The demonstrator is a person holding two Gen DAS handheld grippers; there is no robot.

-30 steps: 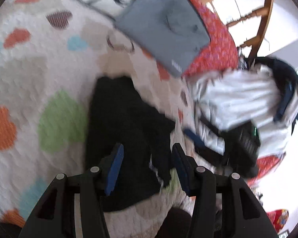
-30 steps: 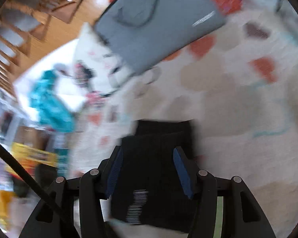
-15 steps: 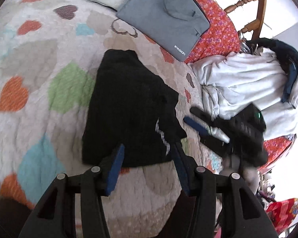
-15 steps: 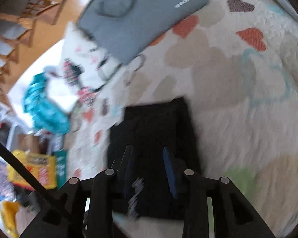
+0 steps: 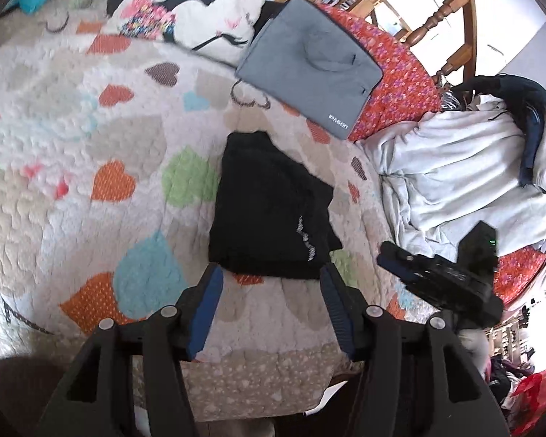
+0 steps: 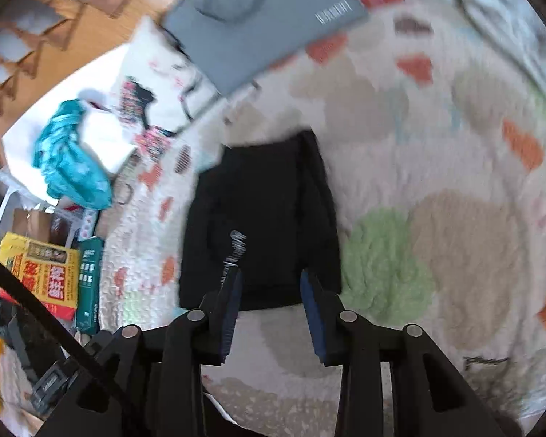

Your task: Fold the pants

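The black pants (image 5: 269,215) are seen folded into a compact rectangle, laid flat on the heart-patterned quilt (image 5: 91,145) of the bed, toward its near edge. A pale printed mark is visible on the top layer close to the pants' near edge. The left gripper (image 5: 271,276) is held above the near edge of the bed with its blue-padded fingers (image 5: 207,302) spread wide apart and nothing between them; the pants lie just beyond the fingertips, not touched. The right gripper (image 6: 269,280) is likewise held with its fingers apart, though less widely, and nothing is clamped; its tips are seen over the near edge of the pants (image 6: 262,211), and contact cannot be judged because the view is blurred. In the left wrist view the right gripper (image 5: 433,273) appears at the right, beside the pants. A grey laptop sleeve (image 5: 309,69) lies further up the bed, partly on a red floral pillow (image 5: 393,83). A pile of pale grey clothing (image 5: 462,174) is heaped at the right edge of the bed.
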